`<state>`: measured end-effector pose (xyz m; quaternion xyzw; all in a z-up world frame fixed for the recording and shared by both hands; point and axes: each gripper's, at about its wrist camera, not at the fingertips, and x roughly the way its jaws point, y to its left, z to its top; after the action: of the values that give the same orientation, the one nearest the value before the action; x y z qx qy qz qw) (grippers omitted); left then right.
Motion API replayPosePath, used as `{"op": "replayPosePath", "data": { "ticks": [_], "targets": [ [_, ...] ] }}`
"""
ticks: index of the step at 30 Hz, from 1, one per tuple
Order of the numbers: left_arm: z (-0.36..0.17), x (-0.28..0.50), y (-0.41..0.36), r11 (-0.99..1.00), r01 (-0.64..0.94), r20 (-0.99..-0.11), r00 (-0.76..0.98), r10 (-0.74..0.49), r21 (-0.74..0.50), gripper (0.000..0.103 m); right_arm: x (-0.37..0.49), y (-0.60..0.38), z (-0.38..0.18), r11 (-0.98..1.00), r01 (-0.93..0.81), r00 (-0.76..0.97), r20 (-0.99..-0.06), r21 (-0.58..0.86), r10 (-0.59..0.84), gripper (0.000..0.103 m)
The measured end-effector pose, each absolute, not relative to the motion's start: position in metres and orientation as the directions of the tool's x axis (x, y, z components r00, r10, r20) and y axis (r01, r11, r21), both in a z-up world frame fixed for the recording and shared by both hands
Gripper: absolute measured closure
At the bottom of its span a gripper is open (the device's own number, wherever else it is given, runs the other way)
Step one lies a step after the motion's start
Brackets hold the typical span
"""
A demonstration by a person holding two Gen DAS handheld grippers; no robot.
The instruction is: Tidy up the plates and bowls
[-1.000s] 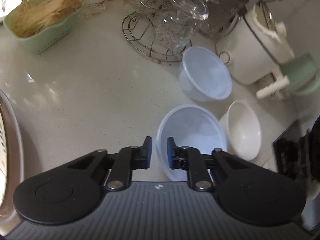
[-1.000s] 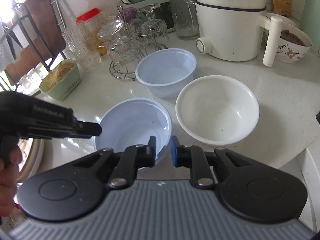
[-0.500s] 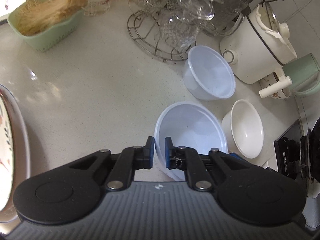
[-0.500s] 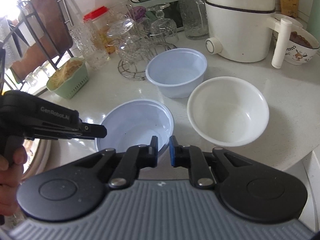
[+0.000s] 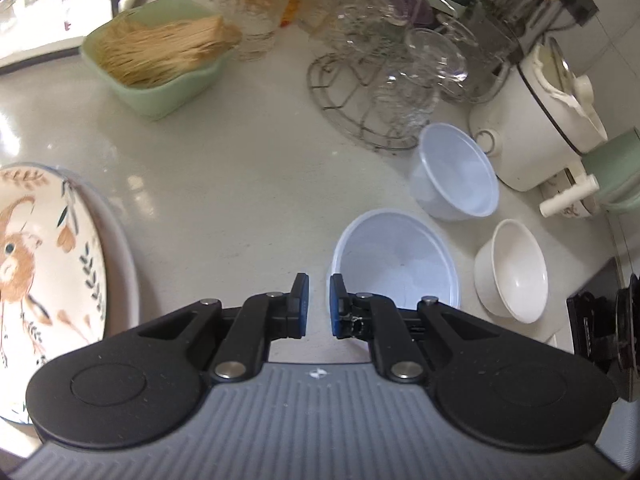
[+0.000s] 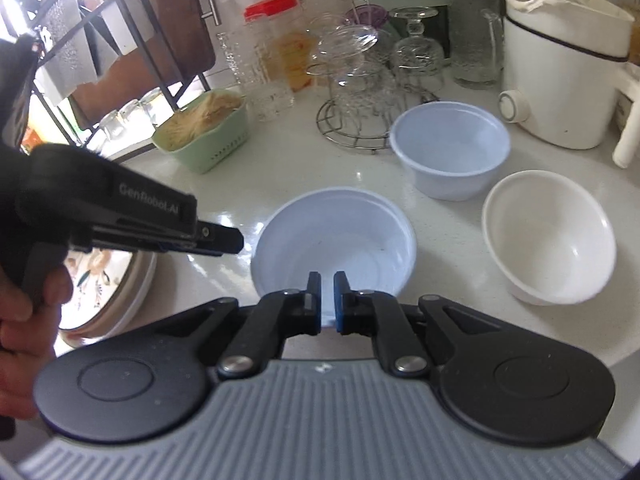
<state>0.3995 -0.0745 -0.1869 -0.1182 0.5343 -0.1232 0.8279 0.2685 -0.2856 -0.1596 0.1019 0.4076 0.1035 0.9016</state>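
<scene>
Hand-held gripper L (image 5: 316,282) | closed, empty | angled dwn | beside blue bowl (image 5: 396,256) rim

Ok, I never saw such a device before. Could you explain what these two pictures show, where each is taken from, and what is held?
There is no robot: a person holds two tools, each with two fingers. Each tool has a camera looking along its fingers, so one picture comes from the left gripper, the other from the right gripper, which also sees the left tool in a hand. On the pale counter stand a near blue bowl, a far blue bowl, a white bowl, a painted plate, a glass rack and a green basket. The right fingers are closed on the near blue bowl's rim. The left fingers are shut beside it, holding nothing.
</scene>
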Motion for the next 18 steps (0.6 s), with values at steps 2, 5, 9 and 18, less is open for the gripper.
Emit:
{"op": "replayPosePath", "data": {
  "ticks": [2,5,9,18],
  "targets": [
    [-0.189,0.398,-0.071,0.946,0.061,-0.860,0.401,-0.316,-0.319,0.090,0.269,-0.285,-0.160,0.960,-0.103,0.646,-0.716,0.261,0.264,0.094],
    [-0.191,0.394,-0.064,0.947,0.040,-0.859,0.410,-0.306,-0.318,0.090,0.269,-0.284,-0.159,0.960,-0.102,0.646,-0.717,0.260,0.263,0.094],
    [-0.190,0.388,-0.054,0.948,0.000,-0.856,0.430,-0.287,-0.317,0.090,0.267,-0.286,-0.156,0.961,-0.093,0.659,-0.707,0.262,0.256,0.094],
    [-0.151,0.377,-0.050,0.955,0.022,-0.835,0.481,-0.268,-0.294,0.089,0.256,-0.285,-0.123,0.961,-0.092,0.712,-0.658,0.259,0.246,0.094]
  ]
}}
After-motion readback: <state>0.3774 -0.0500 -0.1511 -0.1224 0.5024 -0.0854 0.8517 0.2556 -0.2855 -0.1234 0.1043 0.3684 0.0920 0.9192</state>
